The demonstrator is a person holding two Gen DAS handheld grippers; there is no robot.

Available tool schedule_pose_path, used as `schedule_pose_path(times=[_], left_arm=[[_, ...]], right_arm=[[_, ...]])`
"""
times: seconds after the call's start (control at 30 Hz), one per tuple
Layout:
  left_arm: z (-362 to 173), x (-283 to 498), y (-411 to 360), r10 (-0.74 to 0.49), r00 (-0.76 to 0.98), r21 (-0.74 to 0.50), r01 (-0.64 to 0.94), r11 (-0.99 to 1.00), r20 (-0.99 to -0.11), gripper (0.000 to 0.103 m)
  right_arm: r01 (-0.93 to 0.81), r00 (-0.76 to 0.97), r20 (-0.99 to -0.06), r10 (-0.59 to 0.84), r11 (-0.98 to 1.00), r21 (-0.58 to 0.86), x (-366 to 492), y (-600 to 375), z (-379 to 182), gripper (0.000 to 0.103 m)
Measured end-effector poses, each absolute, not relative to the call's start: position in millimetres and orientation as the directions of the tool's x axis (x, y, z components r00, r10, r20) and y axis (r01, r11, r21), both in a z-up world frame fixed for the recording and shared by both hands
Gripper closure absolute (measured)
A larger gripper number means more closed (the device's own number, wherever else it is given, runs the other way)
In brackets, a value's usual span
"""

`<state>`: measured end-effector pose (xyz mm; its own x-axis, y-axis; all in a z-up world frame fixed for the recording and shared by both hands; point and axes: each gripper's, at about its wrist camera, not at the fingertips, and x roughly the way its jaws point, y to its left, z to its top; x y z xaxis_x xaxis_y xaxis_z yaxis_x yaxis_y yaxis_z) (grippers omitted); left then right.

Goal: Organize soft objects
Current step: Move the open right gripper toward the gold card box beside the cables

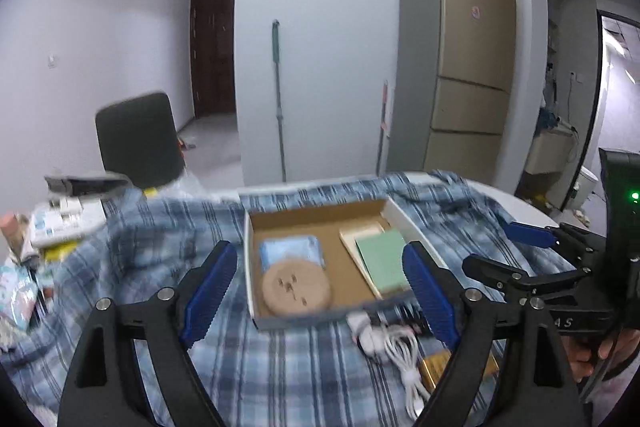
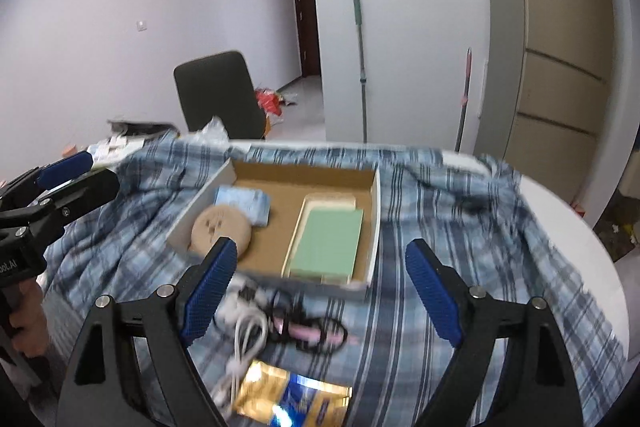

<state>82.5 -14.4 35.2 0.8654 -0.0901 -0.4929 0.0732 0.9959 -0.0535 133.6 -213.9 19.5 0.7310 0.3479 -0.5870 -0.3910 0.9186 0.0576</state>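
An open cardboard box [image 1: 320,223] [image 2: 304,175] lies on a blue plaid cloth [image 1: 280,367] [image 2: 440,247]. Inside it are a round tan pad [image 1: 296,287] [image 2: 221,225], a light blue packet [image 1: 290,251] [image 2: 244,203] and a green sponge [image 1: 382,259] [image 2: 326,243] on a cream one. My left gripper [image 1: 320,291] is open and empty, hovering above the box's near side. My right gripper [image 2: 320,287] is open and empty above the box's near edge. The right gripper also shows in the left wrist view [image 1: 508,251], and the left gripper in the right wrist view [image 2: 80,167].
A white cable [image 1: 400,351] [image 2: 244,335], a black and pink item [image 2: 308,331] and a gold packet [image 2: 292,399] lie in front of the box. Clutter [image 1: 52,223] sits at the table's left. A black chair [image 1: 138,139], a fridge [image 1: 460,67] and a mop [image 1: 278,95] stand behind.
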Motion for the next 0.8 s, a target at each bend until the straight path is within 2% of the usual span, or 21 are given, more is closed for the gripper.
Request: schedule_pose_path(times=[0.07, 0.2, 0.3, 0.37, 0.43, 0.5, 0.6, 0.8], left_arm=[[27, 73, -15, -0.115, 0.855, -0.083, 0.085, 0.993, -0.507, 0.016], [12, 60, -24, -0.083, 0.845, -0.016, 0.088, 0.996, -0.529, 0.016], [0, 56, -24, -0.106, 0.822, -0.042, 0.100, 0.994, -0.560, 0.016], [-9, 57, -25, -0.113, 0.812, -0.054, 0.100, 0.994, -0.573, 0.016], [-19, 60, -27, -0.118, 0.801, -0.055, 0.106, 0.993, -0.586, 0.016], [-26, 62, -28, -0.132, 0.792, -0.066, 0.116, 0.991, -0.596, 0.016], [-35, 64, -30, -0.120, 0.788, -0.044, 0.117, 0.992, -0.604, 0.017], [-42, 66, -27, -0.132, 0.777, -0.062, 0.119, 0.991, -0.616, 0.019]], right_arm=[[-0.399, 0.711, -0.606, 0.356, 0.914, 0.069, 124, -219, 11, 0.017], [-0.371, 0.697, -0.661, 0.277, 0.928, -0.002, 111, -223, -10, 0.017], [-0.396, 0.649, -0.703, 0.292, 0.918, 0.016, 104, -228, -25, 0.018], [-0.399, 0.626, -0.722, 0.294, 0.917, 0.028, 102, -232, -33, 0.032], [-0.401, 0.595, -0.743, 0.307, 0.914, 0.056, 104, -236, -39, 0.069], [-0.397, 0.562, -0.773, 0.295, 0.916, 0.061, 109, -236, -45, 0.074], [-0.387, 0.502, -0.810, 0.303, 0.916, 0.103, 118, -238, -58, 0.076], [-0.372, 0.468, -0.849, 0.246, 0.926, 0.064, 123, -235, -70, 0.077]])
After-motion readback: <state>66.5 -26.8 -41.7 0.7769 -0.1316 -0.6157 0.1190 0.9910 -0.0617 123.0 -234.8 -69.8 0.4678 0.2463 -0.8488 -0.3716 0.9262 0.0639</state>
